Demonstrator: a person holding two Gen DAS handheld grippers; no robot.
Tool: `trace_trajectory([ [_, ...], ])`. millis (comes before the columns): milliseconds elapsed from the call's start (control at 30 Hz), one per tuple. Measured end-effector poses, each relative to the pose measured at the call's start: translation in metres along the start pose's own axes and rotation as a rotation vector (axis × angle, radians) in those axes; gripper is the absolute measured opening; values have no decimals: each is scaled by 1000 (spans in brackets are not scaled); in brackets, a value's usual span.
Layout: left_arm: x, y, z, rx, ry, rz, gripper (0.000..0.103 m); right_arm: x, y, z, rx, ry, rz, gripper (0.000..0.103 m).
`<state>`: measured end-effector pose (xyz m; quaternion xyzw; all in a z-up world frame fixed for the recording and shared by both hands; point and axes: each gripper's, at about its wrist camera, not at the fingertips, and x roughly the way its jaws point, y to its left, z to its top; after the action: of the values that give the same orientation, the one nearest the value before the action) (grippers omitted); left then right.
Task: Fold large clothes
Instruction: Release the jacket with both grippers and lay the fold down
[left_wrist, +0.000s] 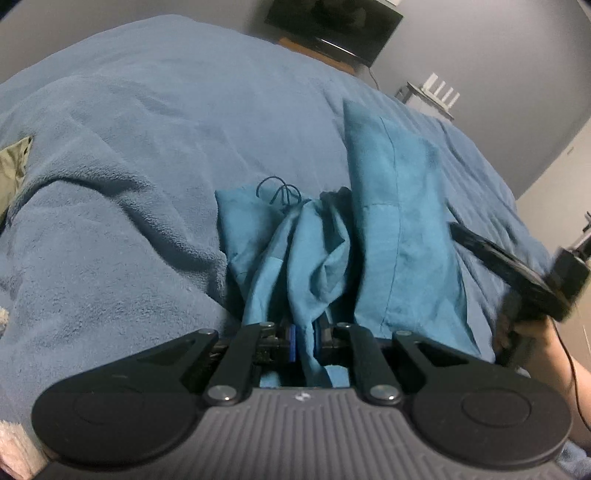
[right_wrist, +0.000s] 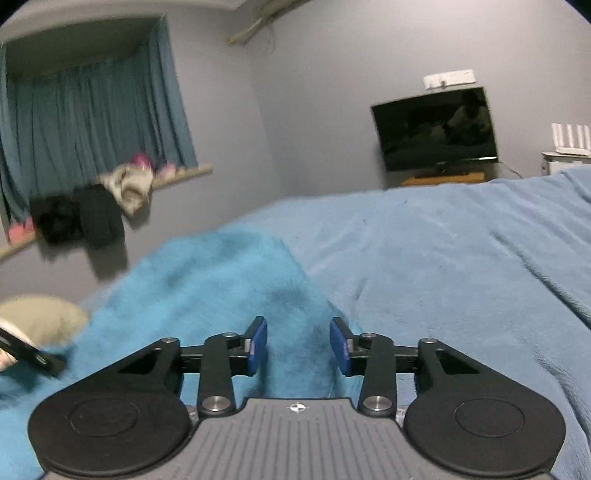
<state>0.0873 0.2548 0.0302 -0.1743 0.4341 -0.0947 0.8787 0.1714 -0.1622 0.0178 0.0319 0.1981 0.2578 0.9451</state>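
Observation:
Teal drawstring trousers (left_wrist: 391, 221) lie on a blue fleece blanket (left_wrist: 147, 155) that covers the bed. My left gripper (left_wrist: 304, 338) is shut on a bunched fold of the trousers and lifts it; the dark drawstring (left_wrist: 280, 192) lies just beyond. My right gripper shows blurred at the right edge of the left wrist view (left_wrist: 517, 269). In the right wrist view my right gripper (right_wrist: 298, 345) is open, with the teal cloth (right_wrist: 207, 280) between and under its blue pads (right_wrist: 258, 347), not pinched.
A dark TV (right_wrist: 436, 129) hangs on the grey wall past the bed's foot, with a white router (right_wrist: 570, 138) beside it. A curtained window ledge (right_wrist: 110, 192) carries clothes. A beige pillow (right_wrist: 40, 317) lies at the left.

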Motion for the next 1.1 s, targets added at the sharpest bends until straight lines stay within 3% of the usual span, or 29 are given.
trace_trajectory([
  [133, 3, -4, 4, 11, 12, 24, 6, 54, 21, -7, -83, 38, -46, 34],
  [233, -13, -12, 6, 13, -32, 60, 9, 92, 45, -10, -157, 79, -82, 35],
  [300, -31, -25, 6, 21, -77, 90, 33, 100, 54, -10, -176, 95, -98, 34],
  [400, -62, -71, -7, 137, -187, 75, 55, 108, 64, -9, -186, 108, -112, 34],
  [433, -66, -89, -12, 174, -198, 58, 58, 111, 70, -10, -189, 106, -113, 34],
  [500, -63, -117, -22, 228, -207, 32, 59, 116, 73, -12, -189, 101, -108, 34],
  [533, -56, -130, -28, 243, -171, 17, 59, 115, 73, -14, -188, 101, -104, 34],
  [633, -43, -170, -41, 313, -143, 40, 59, 115, 74, -13, -184, 108, -103, 34],
  [733, -39, -191, -48, 295, -125, -67, 59, 113, 76, -12, -210, 110, -120, 34],
  [800, -24, -199, -54, 328, -86, -25, 59, 109, 75, -11, -194, 107, -116, 34],
  [867, -5, -187, -60, 329, -58, 61, 59, 98, 62, -7, -87, 107, -78, 36],
  [967, 14, -148, -66, 266, -46, 193, 59, 74, 30, 1, 113, 98, -19, 47],
  [1033, 16, -126, -69, 236, -69, 223, 57, 54, 6, 1, 209, 91, 17, 52],
  [1100, 17, -110, -69, 185, -77, 198, 54, 43, -19, -1, 262, 111, 30, 66],
])
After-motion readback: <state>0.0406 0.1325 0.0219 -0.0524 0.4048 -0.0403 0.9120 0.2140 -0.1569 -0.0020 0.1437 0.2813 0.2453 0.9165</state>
